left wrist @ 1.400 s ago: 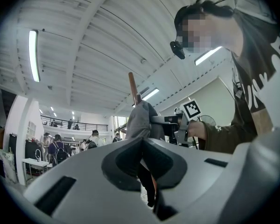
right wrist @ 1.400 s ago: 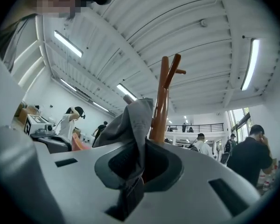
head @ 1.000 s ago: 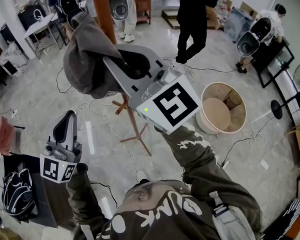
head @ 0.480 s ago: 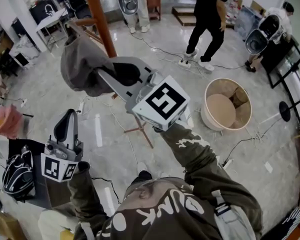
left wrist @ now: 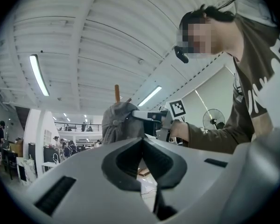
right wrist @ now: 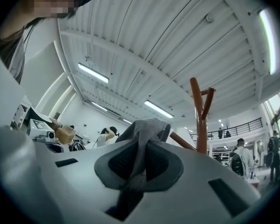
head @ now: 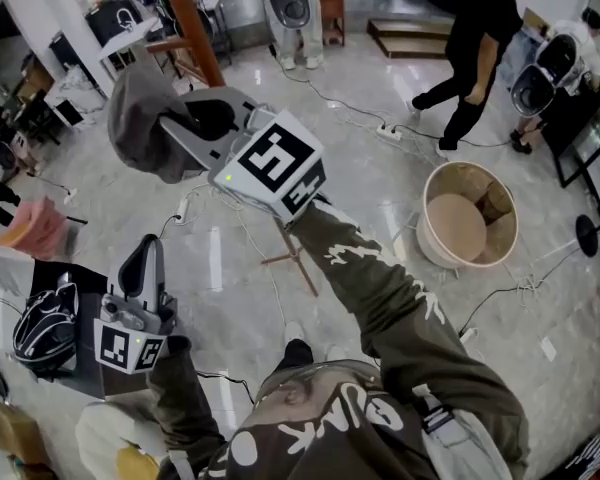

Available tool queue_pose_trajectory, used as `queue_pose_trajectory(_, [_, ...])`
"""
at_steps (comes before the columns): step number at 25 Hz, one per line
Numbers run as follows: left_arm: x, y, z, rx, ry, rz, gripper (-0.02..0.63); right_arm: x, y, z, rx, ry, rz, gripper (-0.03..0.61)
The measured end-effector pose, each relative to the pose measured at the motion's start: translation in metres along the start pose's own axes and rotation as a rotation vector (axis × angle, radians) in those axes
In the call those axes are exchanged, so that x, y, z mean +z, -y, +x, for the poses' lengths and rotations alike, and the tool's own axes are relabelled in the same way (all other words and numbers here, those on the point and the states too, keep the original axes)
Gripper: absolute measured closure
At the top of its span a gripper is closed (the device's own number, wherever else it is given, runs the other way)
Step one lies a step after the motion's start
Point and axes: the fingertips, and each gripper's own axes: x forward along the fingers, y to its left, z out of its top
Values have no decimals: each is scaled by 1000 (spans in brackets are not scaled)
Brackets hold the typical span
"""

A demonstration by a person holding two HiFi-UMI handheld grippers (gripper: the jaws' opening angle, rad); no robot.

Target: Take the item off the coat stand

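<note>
A grey cloth cap (head: 135, 118) hangs from my right gripper (head: 185, 120), which is shut on it and held high at arm's length. The brown coat stand (head: 185, 18) rises just behind and to the right of the cap, with a small gap between them. In the right gripper view the grey cloth (right wrist: 142, 134) is pinched between the jaws, and the stand (right wrist: 198, 111) is off to the right. My left gripper (head: 143, 258) is low at the left, shut and empty. From its own view the cap (left wrist: 116, 122) shows beyond its jaws.
The stand's legs (head: 295, 258) spread on the marble floor among cables. A round basket (head: 470, 213) sits at the right. People stand at the back right (head: 480, 38). A dark table with a black bag (head: 42, 328) is at the lower left.
My right gripper has carried the cap left and away from the stand's pole, which it was against earlier. The left gripper has sunk slightly.
</note>
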Motion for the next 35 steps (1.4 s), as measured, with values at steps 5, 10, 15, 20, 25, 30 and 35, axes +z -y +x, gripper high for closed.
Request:
queue_pose_trajectory(5, [5, -2, -7, 5, 11, 17, 609, 3, -15, 21, 51, 8, -9, 549])
queue_pose_trajectory(10, [16, -7, -19, 24, 25, 25, 609, -4, -43, -11, 67, 13, 24, 549])
queue_pose_trajectory(15, [21, 13, -41, 37, 6, 26, 609, -48, -58, -89, -5, -38, 58, 549])
queue_pose_trajectory(20, [13, 29, -61, 52, -51, -16, 609, -90, -56, -164, -83, -152, 119, 549])
queue_pose_trajectory(25, [18, 42, -75, 36, -73, -24, 609, -85, -63, -202, -143, -168, 131, 549])
queue_pose_trajectory(30, [32, 64, -98, -19, -55, -26, 609, -61, -95, -221, -183, -172, 107, 549])
queue_pose_trajectory(35, [47, 80, -162, -60, -4, -37, 609, -35, -166, -235, -238, -186, 80, 549])
